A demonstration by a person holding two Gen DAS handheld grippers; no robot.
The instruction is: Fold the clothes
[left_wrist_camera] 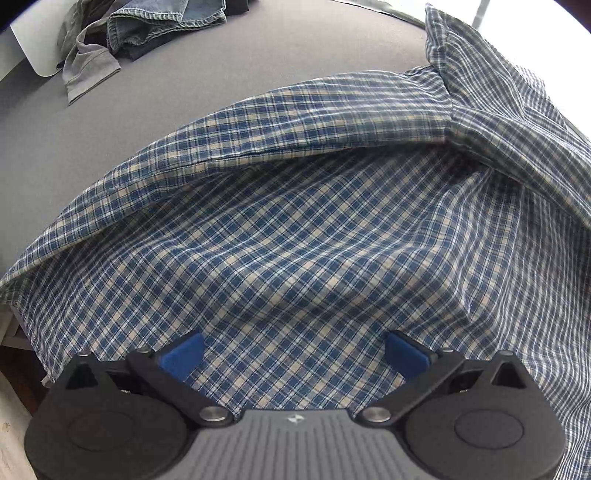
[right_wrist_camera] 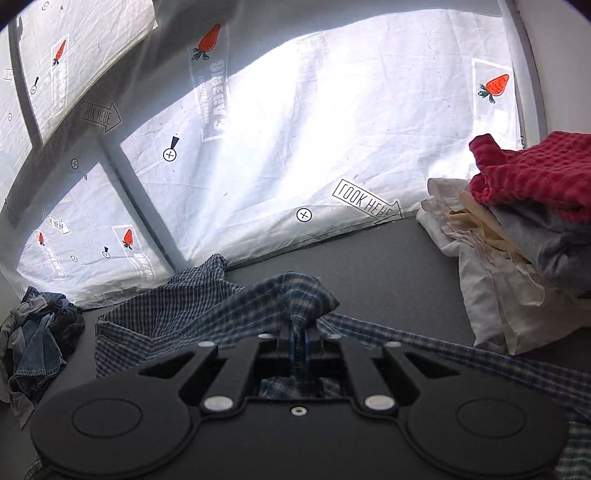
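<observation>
A blue and cream plaid shirt (left_wrist_camera: pixel 295 229) lies spread on the grey table (left_wrist_camera: pixel 258 62), its far edge folded over and its right part lifted. My left gripper (left_wrist_camera: pixel 293 356) is open just above the shirt's near part, blue pads (left_wrist_camera: pixel 183 356) wide apart, holding nothing. In the right wrist view my right gripper (right_wrist_camera: pixel 300 341) is shut on a bunched fold of the plaid shirt (right_wrist_camera: pixel 291 295) and holds it raised above the table (right_wrist_camera: pixel 388 266).
A heap of denim and grey clothes (left_wrist_camera: pixel 147 29) lies at the table's far left; it also shows in the right wrist view (right_wrist_camera: pixel 37 339). A stack of folded clothes with a red one on top (right_wrist_camera: pixel 535 206) sits at the right. A white printed sheet (right_wrist_camera: pixel 295 129) covers the window behind.
</observation>
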